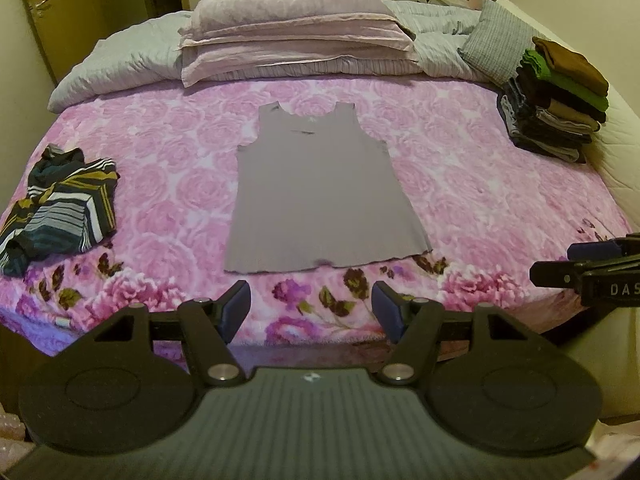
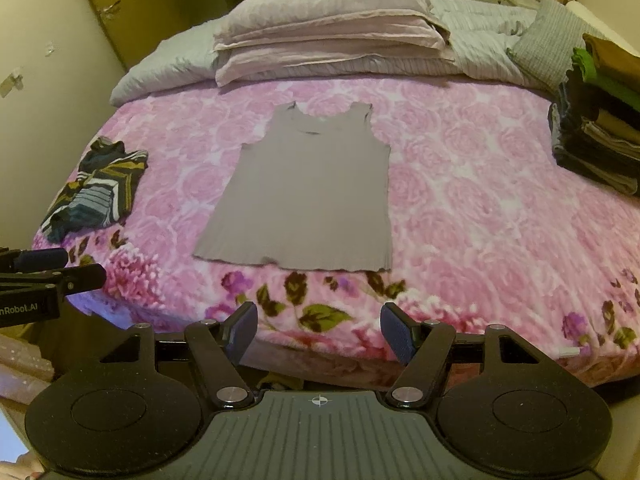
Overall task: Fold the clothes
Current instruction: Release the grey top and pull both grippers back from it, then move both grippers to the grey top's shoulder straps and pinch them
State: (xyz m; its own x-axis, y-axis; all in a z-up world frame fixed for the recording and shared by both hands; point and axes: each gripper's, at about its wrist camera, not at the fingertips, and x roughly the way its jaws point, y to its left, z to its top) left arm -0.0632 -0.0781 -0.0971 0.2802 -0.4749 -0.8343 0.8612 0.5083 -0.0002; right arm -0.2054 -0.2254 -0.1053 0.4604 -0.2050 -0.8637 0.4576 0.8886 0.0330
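Tank top (image 1: 316,192) lies flat on our bedspread (image 1: 480,208), hem nearest us; bare floral cover flanks both sides. Left gripper (image 1: 311,312) and right gripper (image 2: 319,334) hover spread, holding nothing.

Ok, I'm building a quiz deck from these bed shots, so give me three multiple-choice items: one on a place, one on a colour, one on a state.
1. Where is the stack of folded clothes?
A. by the bed's right edge
B. on the pillows
C. on the floor

2. What colour is the sleeveless top spread out mid-bed?
A. bright green
B. greyish mauve
C. striped teal

3. How are the two grippers?
A. both shut on cloth
B. one open, one shut
C. both open, holding nothing

Key:
1 A: the stack of folded clothes stands on the pink floral blanket by its right edge.
2 B: the sleeveless top is plain greyish mauve; the striped garment lies crumpled to its left.
3 C: the left gripper and right gripper show spread fingers short of the hem.
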